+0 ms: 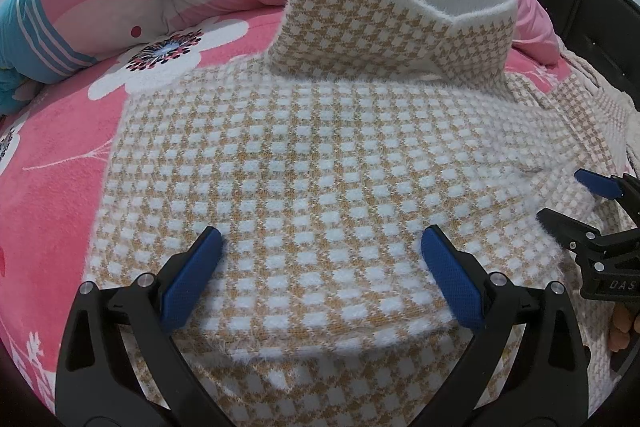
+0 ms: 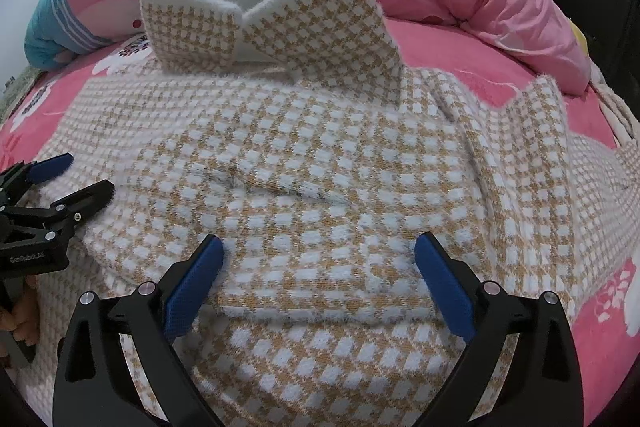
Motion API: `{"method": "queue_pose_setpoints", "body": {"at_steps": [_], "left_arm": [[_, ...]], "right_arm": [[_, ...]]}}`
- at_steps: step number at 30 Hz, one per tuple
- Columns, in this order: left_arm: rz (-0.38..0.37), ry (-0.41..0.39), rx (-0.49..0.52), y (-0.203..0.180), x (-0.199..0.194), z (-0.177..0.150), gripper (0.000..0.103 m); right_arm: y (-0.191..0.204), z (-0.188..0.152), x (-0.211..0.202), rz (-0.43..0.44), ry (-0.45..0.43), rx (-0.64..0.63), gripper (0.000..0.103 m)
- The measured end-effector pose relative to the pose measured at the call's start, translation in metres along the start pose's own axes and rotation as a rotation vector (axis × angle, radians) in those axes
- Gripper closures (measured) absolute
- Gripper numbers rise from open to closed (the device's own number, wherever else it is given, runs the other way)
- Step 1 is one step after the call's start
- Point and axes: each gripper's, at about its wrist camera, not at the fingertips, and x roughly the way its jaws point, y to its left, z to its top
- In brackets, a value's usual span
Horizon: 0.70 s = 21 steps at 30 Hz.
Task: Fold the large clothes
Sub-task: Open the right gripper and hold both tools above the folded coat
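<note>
I have both the left gripper (image 1: 322, 277) and right gripper (image 2: 318, 277) spread wide over the folded sweater (image 1: 312, 155) on the bed (image 1: 52, 155).

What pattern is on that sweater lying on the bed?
The sweater has a tan-and-white houndstooth check, with a plain white collar lining. The left wrist view shows it best.

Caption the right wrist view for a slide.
Open right tool over a folded houndstooth sweater on a pink bed.
</note>
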Motion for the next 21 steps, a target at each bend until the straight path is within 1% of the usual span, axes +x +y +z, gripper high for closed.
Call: {"method": "queue_pose_setpoints", "body": {"at_steps": [8, 12, 14, 17, 21], "left_arm": [[-0.002, -0.003, -0.001, 0.001, 0.0, -0.001, 0.006], [-0.007, -0.005, -0.004, 0.001, 0.0, 0.0, 0.006], [-0.008, -0.005, -0.005, 0.001, 0.0, 0.001, 0.006], [-0.009, -0.006, -0.006, 0.001, 0.0, 0.001, 0.006], [-0.01, -0.007, -0.006, 0.002, -0.001, -0.001, 0.006]], "right_arm": [[-0.001, 0.001, -0.001, 0.003, -0.003, -0.002, 0.009], [-0.009, 0.004, -0.015, 0.041, -0.013, 0.031, 0.009], [-0.023, 0.007, -0.029, 0.05, -0.042, 0.061, 0.009], [-0.05, 0.011, -0.046, 0.033, -0.071, 0.099, 0.009], [-0.118, 0.012, -0.065, -0.023, -0.077, 0.221, 0.009]]}}
